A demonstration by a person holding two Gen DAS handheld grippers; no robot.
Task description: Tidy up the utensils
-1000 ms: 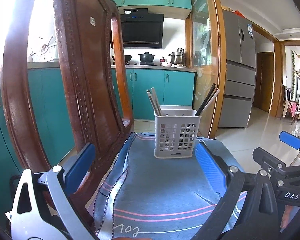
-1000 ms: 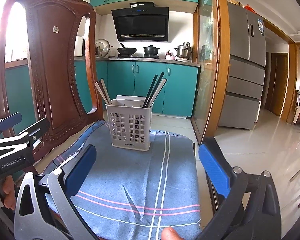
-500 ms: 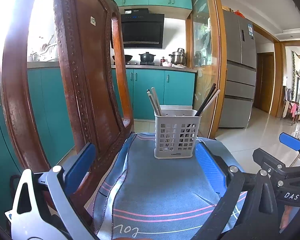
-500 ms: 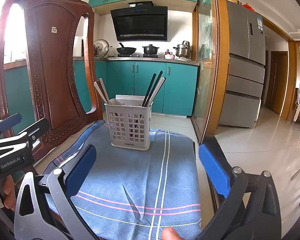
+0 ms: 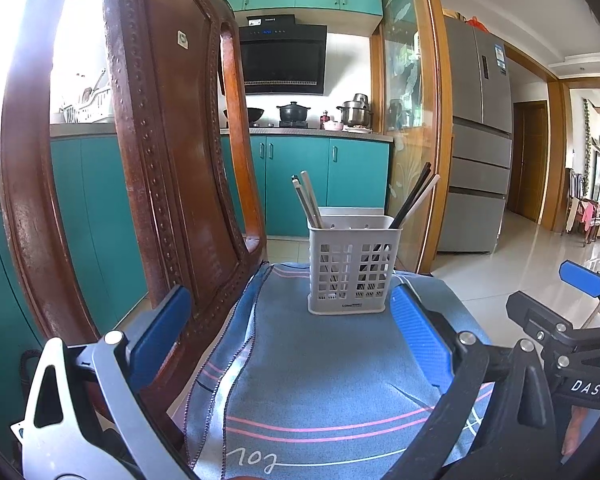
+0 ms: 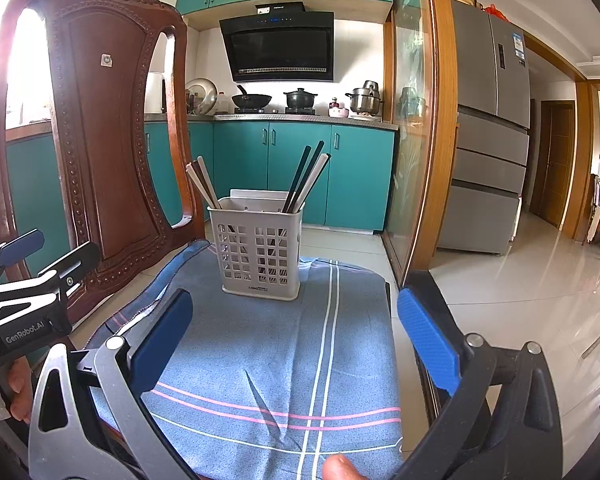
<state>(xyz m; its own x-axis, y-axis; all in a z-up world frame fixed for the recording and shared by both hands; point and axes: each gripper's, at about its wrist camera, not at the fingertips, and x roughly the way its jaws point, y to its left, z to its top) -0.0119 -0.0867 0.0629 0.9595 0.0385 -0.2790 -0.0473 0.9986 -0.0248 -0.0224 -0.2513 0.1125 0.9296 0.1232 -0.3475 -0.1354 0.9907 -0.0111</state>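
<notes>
On the chair seat, as my left wrist view shows it, a blue striped cloth (image 5: 324, 364) carries a white perforated utensil basket (image 5: 354, 270) standing upright near the far edge. Pale chopsticks (image 5: 308, 200) lean out of its left side; dark chopsticks (image 5: 414, 192) and one pale stick lean out of its right side. My left gripper (image 5: 292, 340) hangs low over the cloth with its blue pads wide apart and nothing between them. Compared with the frame one second ago, I find no clear change: basket, cloth and gripper sit at the same positions. My right gripper (image 5: 580, 280) enters at the right edge, and its body reads "DAS". The cloth hem near the lens carries writing I read as "10Z", seen upside down. The wooden chair back (image 5: 172, 160) rises at left.

From the right wrist view, the same utensil basket (image 6: 260, 256) stands on the cloth (image 6: 284, 352), well ahead of my right gripper (image 6: 296, 340), whose pads are spread apart and empty. This view also matches the earlier frame. The left gripper (image 6: 20, 248) shows at the left edge, labelled "GenRobot.AI", with a hand (image 6: 12, 392) behind it. The basket base bears a small printed label, too small to read reliably.
</notes>
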